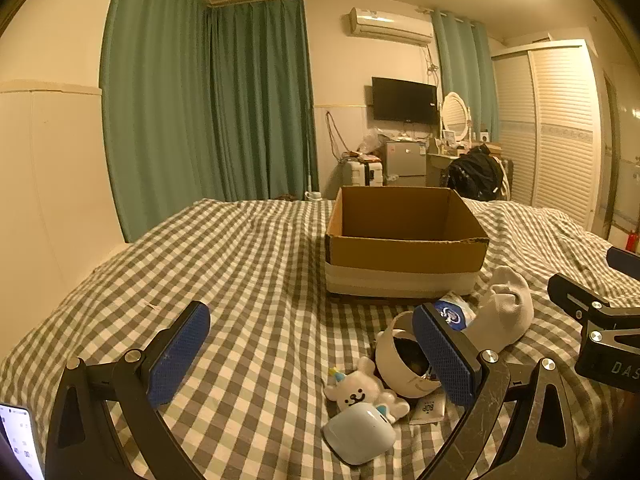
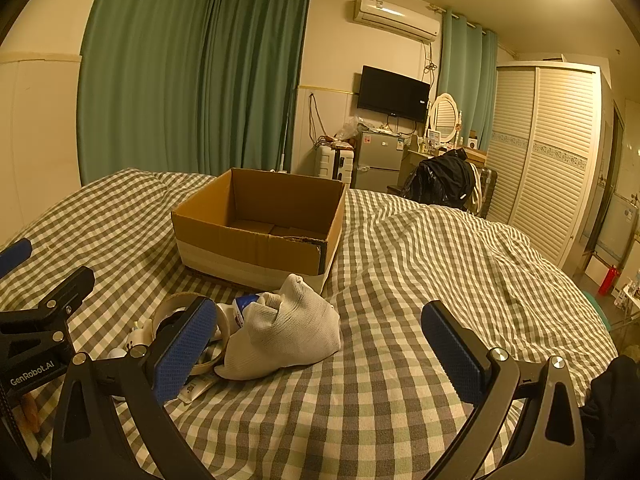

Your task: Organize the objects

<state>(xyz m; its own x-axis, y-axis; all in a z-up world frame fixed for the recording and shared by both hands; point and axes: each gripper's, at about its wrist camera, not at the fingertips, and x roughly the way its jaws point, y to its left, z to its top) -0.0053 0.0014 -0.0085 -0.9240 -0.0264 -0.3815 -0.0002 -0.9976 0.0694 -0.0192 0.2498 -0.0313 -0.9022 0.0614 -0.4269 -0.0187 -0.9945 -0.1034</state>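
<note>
An open, empty cardboard box stands on the checked bed. In front of it lies a small pile: a white sock, a tape roll, a white bunny toy, a pale blue earbud case, a blue-and-white packet and a small sachet. My left gripper is open and empty just before the pile. My right gripper is open and empty, the sock beside its left finger.
The checked bedspread covers the whole bed, with raised folds at the right. A phone screen shows at the left gripper's lower left. Green curtains, a wardrobe and a cluttered dresser stand beyond the bed.
</note>
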